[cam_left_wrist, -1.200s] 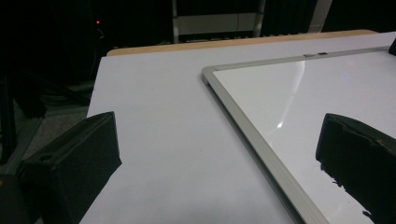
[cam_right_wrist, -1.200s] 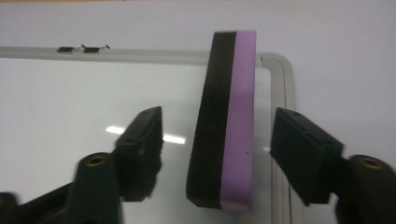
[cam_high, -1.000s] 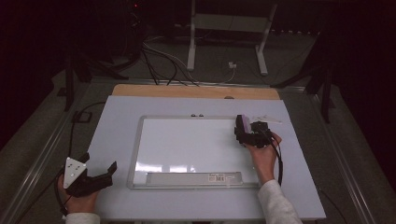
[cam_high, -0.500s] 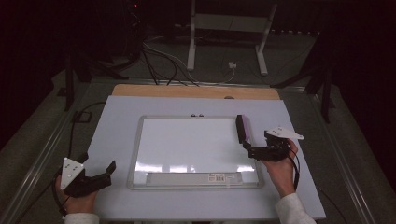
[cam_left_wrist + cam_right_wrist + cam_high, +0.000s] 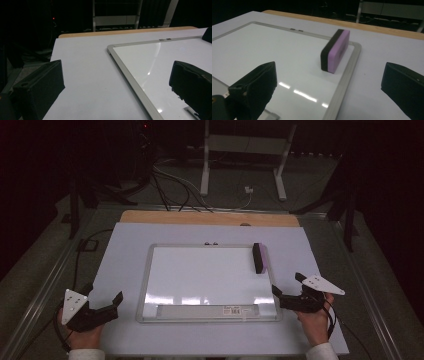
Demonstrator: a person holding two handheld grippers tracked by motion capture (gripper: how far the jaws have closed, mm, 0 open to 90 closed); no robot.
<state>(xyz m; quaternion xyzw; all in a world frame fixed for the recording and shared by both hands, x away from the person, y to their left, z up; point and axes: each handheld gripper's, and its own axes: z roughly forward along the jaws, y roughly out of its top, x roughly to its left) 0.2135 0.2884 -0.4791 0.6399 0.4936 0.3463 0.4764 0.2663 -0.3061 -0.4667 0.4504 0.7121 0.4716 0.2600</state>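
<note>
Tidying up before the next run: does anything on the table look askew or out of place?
Only the eraser: it stands on its long edge at the whiteboard's far right corner, by the frame, not lying flat. The board sits square and looks clean.

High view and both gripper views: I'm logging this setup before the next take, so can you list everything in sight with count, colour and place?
whiteboard: one, white with a silver frame, flat at the table's middle
eraser: one, black with a purple side, standing on edge at the whiteboard's far right corner
table: one, pale top with a wooden strip along the far edge
stand: one, white metal, on the floor beyond the table
cables: several, dark and white, on the floor behind the table
left gripper: one, black, open, near left of the table
right gripper: one, black, its jaws just opened, nothing between them, near right, apart from the eraser
</note>
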